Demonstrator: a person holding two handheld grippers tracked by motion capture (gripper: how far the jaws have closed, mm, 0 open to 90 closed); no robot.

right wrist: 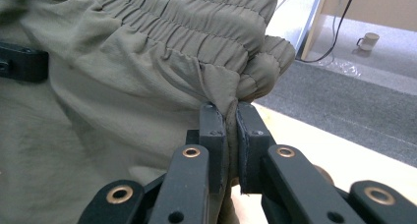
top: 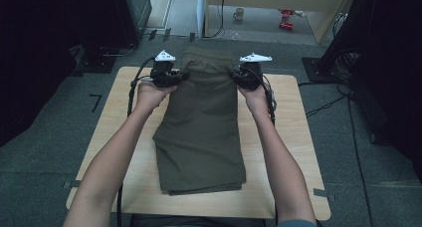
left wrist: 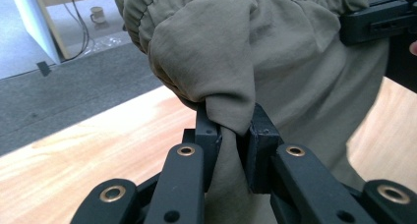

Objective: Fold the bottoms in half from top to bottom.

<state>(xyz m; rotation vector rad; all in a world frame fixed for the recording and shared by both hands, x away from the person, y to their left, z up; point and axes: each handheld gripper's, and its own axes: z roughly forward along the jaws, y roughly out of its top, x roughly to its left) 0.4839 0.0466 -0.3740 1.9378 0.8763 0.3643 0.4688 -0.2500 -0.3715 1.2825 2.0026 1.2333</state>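
The olive-green trousers (top: 201, 127) lie folded lengthwise down the middle of the wooden table (top: 298, 152), hems toward the person and the elastic waistband at the far edge, where the cloth is lifted and bunched. The left gripper (top: 180, 77) pinches the waistband's left corner; in the left gripper view a twist of fabric (left wrist: 231, 121) is squeezed between its two black jaws. The right gripper (top: 234, 75) clamps the opposite corner in the same way, its jaws pressed tight on a thin fold of gathered cloth (right wrist: 231, 111). Bare wood shows on both sides of the garment and along the near edge, so there is free room left and right. Beyond the far edge the grey carpet (top: 278, 53) runs to a pale floor, where a mug (top: 239, 14) and something red (top: 286, 18) sit well apart from the table. Dark equipment stands at both sides. Both forearms (top: 119, 157) reach forward from the near edge, roughly parallel, with cables trailing from the grippers over the table.
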